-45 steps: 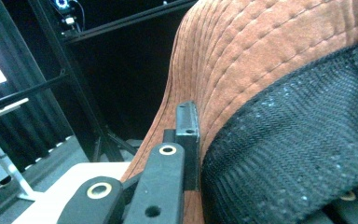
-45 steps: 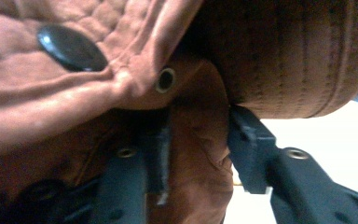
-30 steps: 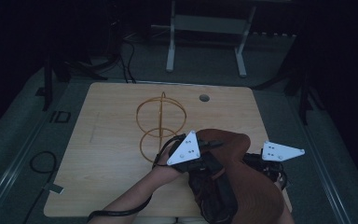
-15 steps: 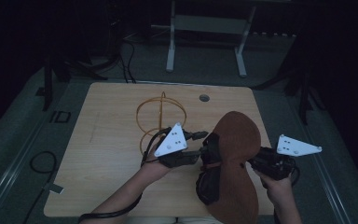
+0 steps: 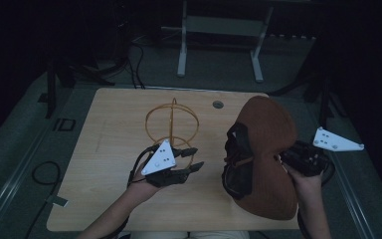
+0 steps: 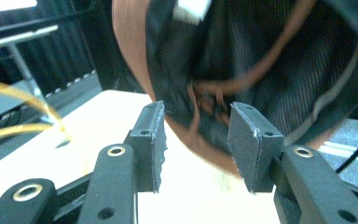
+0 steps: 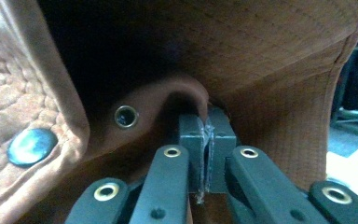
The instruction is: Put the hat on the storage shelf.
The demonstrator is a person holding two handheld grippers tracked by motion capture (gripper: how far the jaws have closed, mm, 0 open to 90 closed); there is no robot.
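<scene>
right gripper [image 7: 206, 140] fingers pinched tight on brown hat [image 5: 271, 149] brim, left gripper [image 6: 196, 147] fingers apart, empty, beside hat

Dim room, wooden table [image 5: 114, 119], grey metal stand [image 5: 219, 30] behind.
</scene>
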